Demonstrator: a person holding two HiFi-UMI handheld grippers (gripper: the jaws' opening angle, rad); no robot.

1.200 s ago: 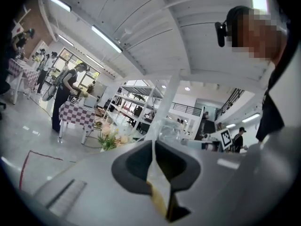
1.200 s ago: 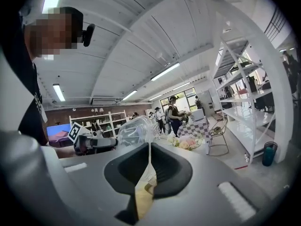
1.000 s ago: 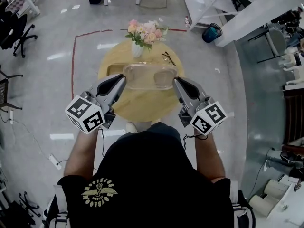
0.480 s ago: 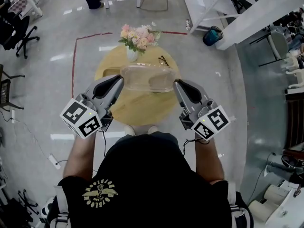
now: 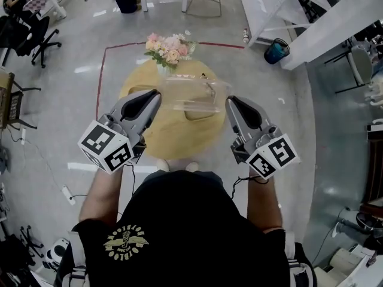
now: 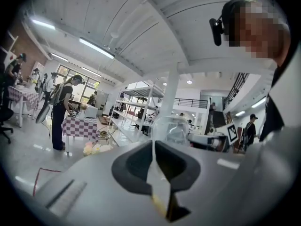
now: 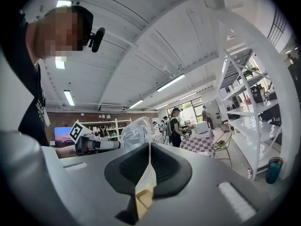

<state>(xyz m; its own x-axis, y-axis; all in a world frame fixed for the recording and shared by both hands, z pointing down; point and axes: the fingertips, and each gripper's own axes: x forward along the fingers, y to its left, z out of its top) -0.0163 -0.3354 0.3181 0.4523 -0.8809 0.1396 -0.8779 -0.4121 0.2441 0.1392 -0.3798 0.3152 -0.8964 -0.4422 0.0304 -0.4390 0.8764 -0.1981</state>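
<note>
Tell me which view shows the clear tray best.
The head view: the whole tray shows from above, spanning between left gripper and right gripper. Each gripper view shows only an edge clamped in its jaws and a domed part beyond.

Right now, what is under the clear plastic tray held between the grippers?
The round yellow table lies below the clear plastic tray and shows through it, with eyeglasses at the far edge. A darker patch there is too blurred to name.
</note>
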